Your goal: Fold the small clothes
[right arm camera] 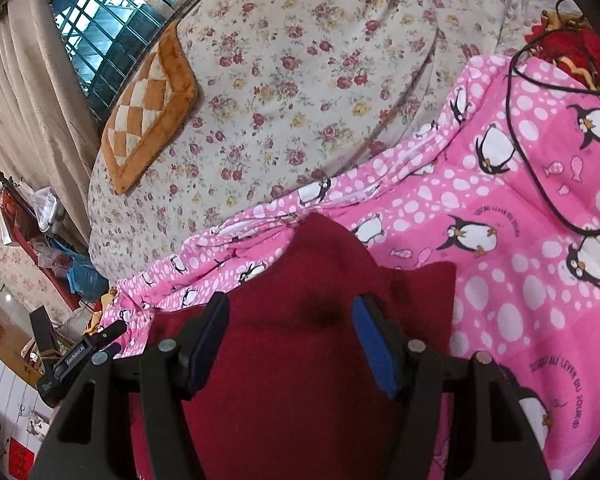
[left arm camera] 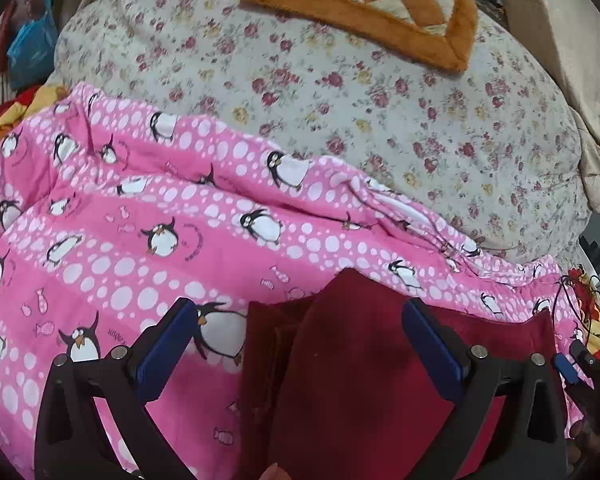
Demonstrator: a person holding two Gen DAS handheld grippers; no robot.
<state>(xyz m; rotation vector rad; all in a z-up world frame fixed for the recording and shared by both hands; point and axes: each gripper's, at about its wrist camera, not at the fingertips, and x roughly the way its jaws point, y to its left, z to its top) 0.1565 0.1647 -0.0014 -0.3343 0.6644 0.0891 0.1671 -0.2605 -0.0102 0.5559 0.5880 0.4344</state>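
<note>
A small dark red garment [left arm camera: 352,364] lies on a pink penguin-print quilt [left arm camera: 140,240], partly folded with a flap lying over its middle. My left gripper [left arm camera: 300,320] hovers just above its left part with the jaws wide open and nothing between them. In the right wrist view the same red garment [right arm camera: 300,360] fills the lower middle. My right gripper [right arm camera: 290,320] is over it, jaws wide open and empty. The other gripper's tip shows at the left edge of the right wrist view [right arm camera: 80,354] and at the right edge of the left wrist view [left arm camera: 580,360].
A floral duvet [left arm camera: 340,100] is heaped behind the quilt, with an orange checked cushion [left arm camera: 372,4] on top. A black cable [right arm camera: 540,168] loops over the pink quilt [right arm camera: 520,280] on the right. Beige curtains [right arm camera: 28,100] and clutter stand beside the bed.
</note>
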